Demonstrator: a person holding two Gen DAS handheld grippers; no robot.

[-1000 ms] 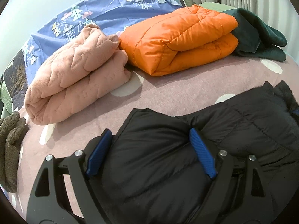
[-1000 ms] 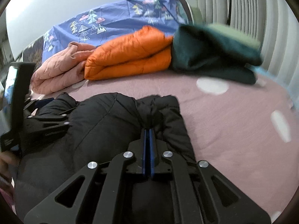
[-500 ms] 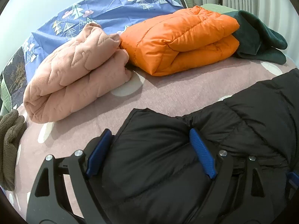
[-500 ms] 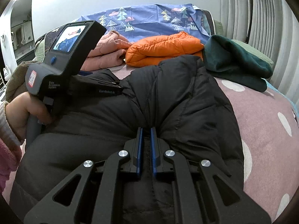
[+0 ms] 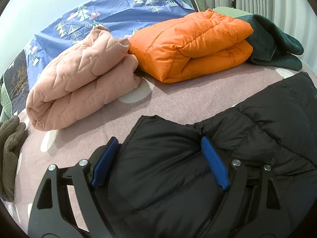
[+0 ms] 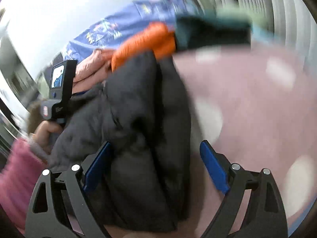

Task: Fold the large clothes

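A black puffer jacket (image 5: 257, 138) lies on the mauve dotted bedsheet (image 5: 178, 103), its right part folded up into a thick layer. My left gripper (image 5: 160, 158) stands wide and presses down on the jacket's near left part, padding bulging between its blue pads (image 5: 215, 164). In the blurred right wrist view the jacket (image 6: 142, 109) is a long dark roll. My right gripper (image 6: 156, 144) is opening wide. Its left pad is beside the roll and its right pad (image 6: 214, 168) is over bare sheet, with nothing clamped. A hand (image 6: 47, 130) in a pink sleeve holds the left tool.
Folded clothes line the back: a pink quilted one (image 5: 83, 87), an orange puffer (image 5: 194, 45) and a dark green one (image 5: 275, 45). A blue patterned sheet (image 5: 118, 10) lies behind them. A brown fleece item (image 5: 10, 148) sits at the left edge.
My right gripper carried a pinched fold of the jacket up and leftwards, then dropped and went from shut to wide, releasing it. The jacket's right side now lies piled higher. The left gripper kept still.
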